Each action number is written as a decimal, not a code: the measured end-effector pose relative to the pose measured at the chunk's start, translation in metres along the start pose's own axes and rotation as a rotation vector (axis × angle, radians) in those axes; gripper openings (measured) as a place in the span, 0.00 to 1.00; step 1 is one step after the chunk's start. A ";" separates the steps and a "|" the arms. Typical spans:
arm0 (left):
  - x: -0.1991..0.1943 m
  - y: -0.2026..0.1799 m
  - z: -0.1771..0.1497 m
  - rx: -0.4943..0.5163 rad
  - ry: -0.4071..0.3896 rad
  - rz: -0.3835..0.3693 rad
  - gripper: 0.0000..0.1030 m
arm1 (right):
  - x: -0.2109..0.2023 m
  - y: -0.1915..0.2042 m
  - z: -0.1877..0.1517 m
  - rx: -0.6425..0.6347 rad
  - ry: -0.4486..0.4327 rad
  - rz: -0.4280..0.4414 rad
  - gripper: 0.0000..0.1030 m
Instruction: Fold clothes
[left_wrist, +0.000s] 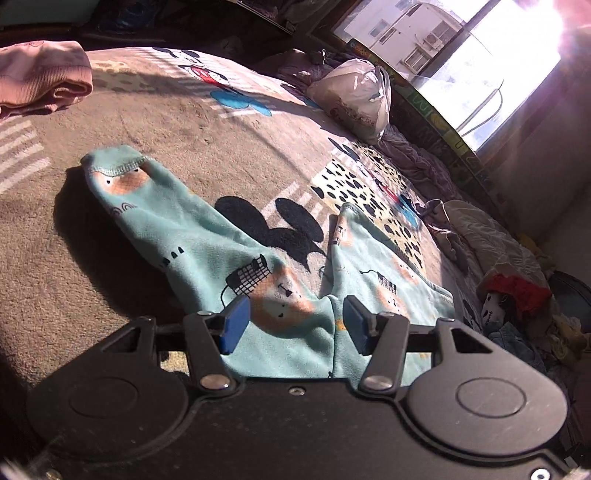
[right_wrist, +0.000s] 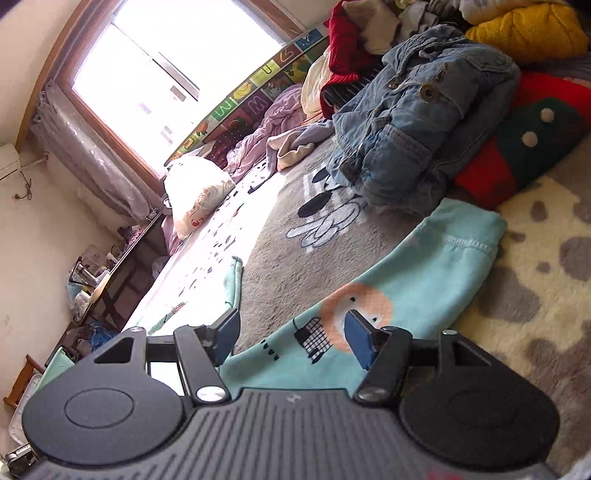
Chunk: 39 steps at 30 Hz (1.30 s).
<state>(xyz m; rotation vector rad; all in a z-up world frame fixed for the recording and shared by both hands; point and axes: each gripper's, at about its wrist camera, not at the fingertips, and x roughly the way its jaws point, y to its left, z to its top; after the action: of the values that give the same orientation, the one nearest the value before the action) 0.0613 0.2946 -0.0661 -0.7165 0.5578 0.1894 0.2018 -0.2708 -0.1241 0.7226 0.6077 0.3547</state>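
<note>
- Trousers (left_wrist: 207, 240) in mint green, printed with small animals, lie spread on the blanket (left_wrist: 184, 122); in the left wrist view one leg runs to the upper left of the frame and the other to the centre right, with a gap of blanket between them.
- Your left tongs (left_wrist: 293, 317) are spread wide and pinch nothing; they hang low in the frame, over the crotch where the two legs meet.
- Your right tongs (right_wrist: 291, 332) are also spread and empty; the right wrist view shows them at lower centre, over one leg whose stitched cuff reaches the centre right of the frame, near the denim jacket (right_wrist: 417, 122).
- Judged from this alone, the garment lies open with its legs apart, so the fold that lays leg on leg is not in place; whether you are about to grip or have just let go, one moment cannot settle.
- A lengthwise fold would call for a pinch on one leg at cuff and waist together, then a flat carry across onto the other leg.
- Watch the soft fleece: it will likely drag on the pile of the blanket and bunch.
- A pink folded garment (left_wrist: 40, 77) sits at the upper left of the left wrist view.
</note>
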 end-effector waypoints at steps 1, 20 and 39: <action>0.008 -0.001 0.002 0.004 0.006 -0.012 0.53 | 0.006 0.005 -0.007 0.002 0.022 0.015 0.62; 0.001 0.106 0.090 0.085 -0.122 0.314 0.51 | 0.097 0.286 -0.162 -0.756 0.394 0.352 0.58; 0.029 0.099 0.091 0.353 -0.240 0.354 0.30 | 0.101 0.340 -0.252 -1.022 0.525 0.412 0.65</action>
<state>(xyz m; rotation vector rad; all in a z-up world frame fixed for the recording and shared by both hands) 0.0886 0.4286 -0.0821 -0.2426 0.4683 0.4869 0.0890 0.1458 -0.0729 -0.2635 0.6616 1.1532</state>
